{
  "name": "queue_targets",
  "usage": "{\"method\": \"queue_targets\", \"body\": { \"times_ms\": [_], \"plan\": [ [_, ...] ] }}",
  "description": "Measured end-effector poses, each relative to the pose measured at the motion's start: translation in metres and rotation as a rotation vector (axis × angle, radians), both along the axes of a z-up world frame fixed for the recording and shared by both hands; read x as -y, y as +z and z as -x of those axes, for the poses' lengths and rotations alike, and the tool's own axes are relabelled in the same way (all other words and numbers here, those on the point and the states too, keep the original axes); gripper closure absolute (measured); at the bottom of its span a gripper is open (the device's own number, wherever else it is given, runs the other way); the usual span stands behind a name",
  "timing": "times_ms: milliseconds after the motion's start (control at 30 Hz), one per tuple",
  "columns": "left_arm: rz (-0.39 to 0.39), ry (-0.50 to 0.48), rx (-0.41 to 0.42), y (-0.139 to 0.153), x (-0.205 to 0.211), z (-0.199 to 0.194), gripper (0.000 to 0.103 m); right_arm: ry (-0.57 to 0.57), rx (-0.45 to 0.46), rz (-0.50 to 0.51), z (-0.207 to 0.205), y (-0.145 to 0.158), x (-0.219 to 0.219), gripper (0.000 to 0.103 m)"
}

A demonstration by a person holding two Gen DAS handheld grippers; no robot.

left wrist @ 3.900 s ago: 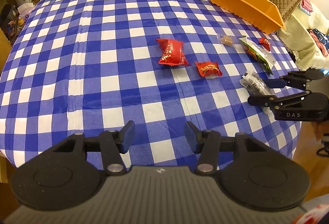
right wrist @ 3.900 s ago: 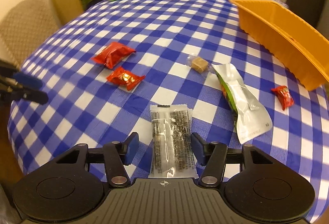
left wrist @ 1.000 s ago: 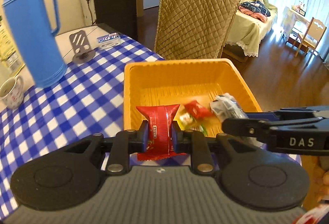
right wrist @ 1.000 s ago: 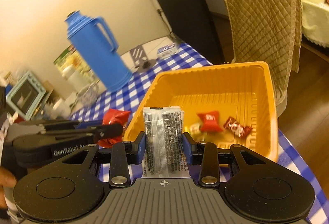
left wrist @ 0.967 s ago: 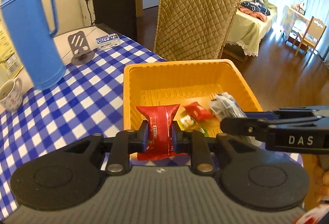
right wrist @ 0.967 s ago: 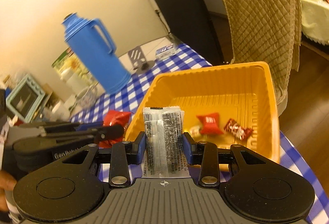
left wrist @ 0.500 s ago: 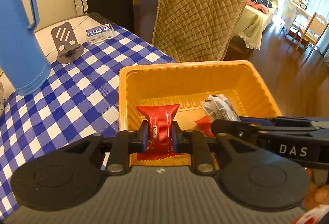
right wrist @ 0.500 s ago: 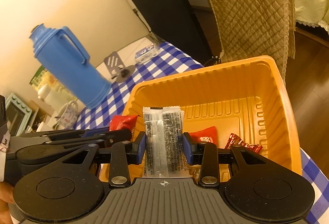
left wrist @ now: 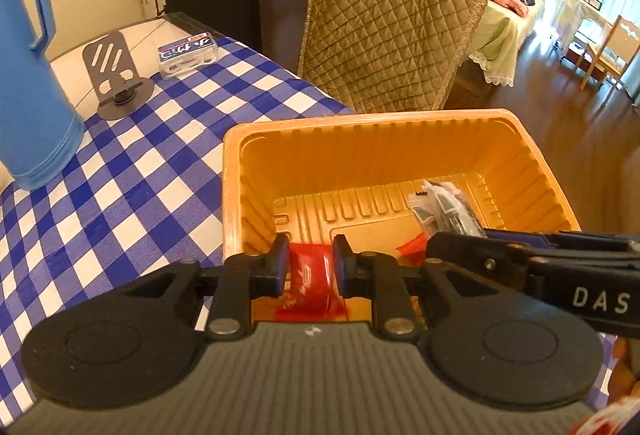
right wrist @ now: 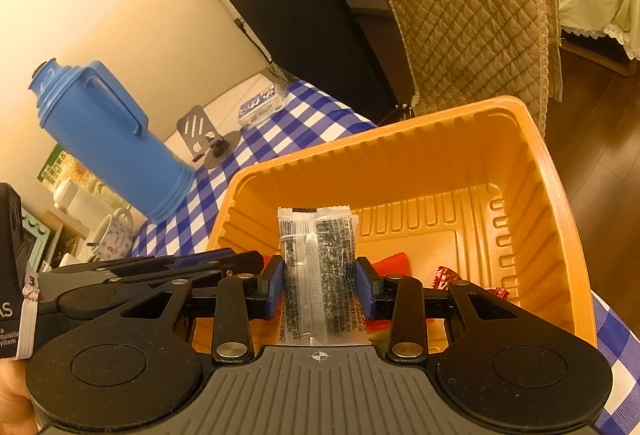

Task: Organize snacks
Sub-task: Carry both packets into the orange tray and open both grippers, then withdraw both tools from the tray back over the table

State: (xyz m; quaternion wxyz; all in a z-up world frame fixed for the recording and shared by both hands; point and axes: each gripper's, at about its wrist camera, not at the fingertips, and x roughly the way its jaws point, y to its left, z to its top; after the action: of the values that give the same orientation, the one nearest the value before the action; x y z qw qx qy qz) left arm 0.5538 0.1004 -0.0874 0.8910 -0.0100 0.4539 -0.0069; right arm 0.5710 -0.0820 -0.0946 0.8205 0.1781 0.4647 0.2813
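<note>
Your left gripper (left wrist: 308, 267) pinches a red foil snack packet (left wrist: 310, 285); your right gripper (right wrist: 319, 285) pinches a clear packet of dark seeds (right wrist: 318, 271). Both sit over the orange ribbed plastic tray (left wrist: 360, 155) on the blue-checked worktop (left wrist: 120, 175). Small red wrapped candy (right wrist: 446, 277) lies inside.

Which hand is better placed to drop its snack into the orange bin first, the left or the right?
Probably the left. The left gripper holds the red packet low inside the orange bin. The right gripper holds its clear packet there too, seemingly higher.
</note>
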Motion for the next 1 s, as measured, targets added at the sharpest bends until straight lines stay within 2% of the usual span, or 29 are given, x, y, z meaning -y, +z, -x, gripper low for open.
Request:
{"method": "queue_targets", "body": {
  "times_ms": [567,667,1000],
  "plan": [
    [-0.009,0.013,0.001,0.003,-0.012,0.009,0.082,-0.002,-0.013,-0.012,-0.016,-0.003,-0.016,0.065],
    [-0.002,0.013,0.005,0.005,-0.013,0.013,0.082,-0.014,-0.027,-0.01,-0.02,-0.003,-0.017,0.061],
    [0.012,0.021,0.017,0.013,-0.011,0.029,0.082,-0.007,-0.014,-0.03,-0.012,0.005,-0.005,0.058]
  ]
}}
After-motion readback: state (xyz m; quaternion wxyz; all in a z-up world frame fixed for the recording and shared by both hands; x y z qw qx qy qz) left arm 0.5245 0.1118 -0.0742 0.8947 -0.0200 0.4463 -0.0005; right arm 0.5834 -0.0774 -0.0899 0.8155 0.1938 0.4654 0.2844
